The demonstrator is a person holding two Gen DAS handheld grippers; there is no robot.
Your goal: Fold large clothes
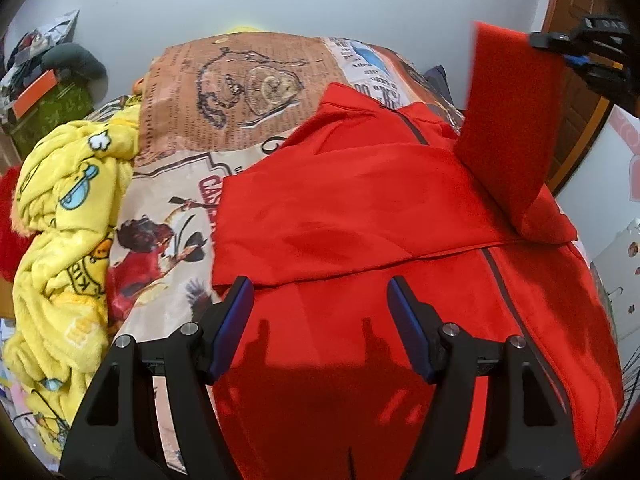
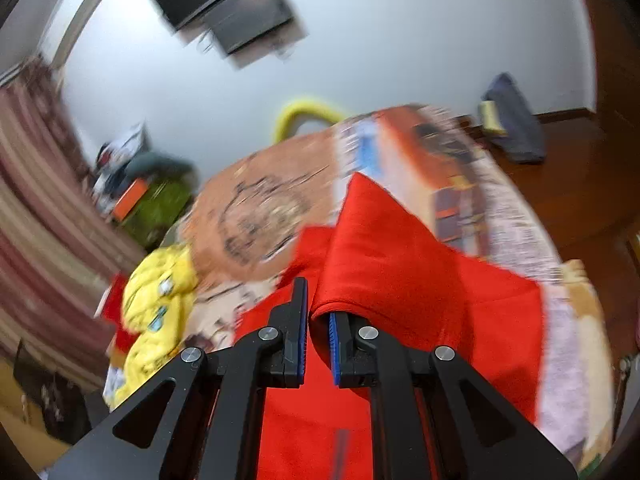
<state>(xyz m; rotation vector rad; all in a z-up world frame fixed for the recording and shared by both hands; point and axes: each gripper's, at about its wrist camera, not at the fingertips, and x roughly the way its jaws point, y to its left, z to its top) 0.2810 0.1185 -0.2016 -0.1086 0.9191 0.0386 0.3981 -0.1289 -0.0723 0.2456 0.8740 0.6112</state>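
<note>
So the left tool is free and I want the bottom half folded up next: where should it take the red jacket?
Probably the red jacket at its near hem corner, left side, from the near bed edge: the fabric lies flat there under the open left tool.

Matt red fleece jacket, fluffy yellow plush blanket, smooth printed cloth bedsheet, matt black plastic fingers

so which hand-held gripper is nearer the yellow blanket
Left. The left hand-held gripper hangs open over the red jacket beside the yellow blanket; the right hand-held gripper holds a sleeve across the jacket.
</note>
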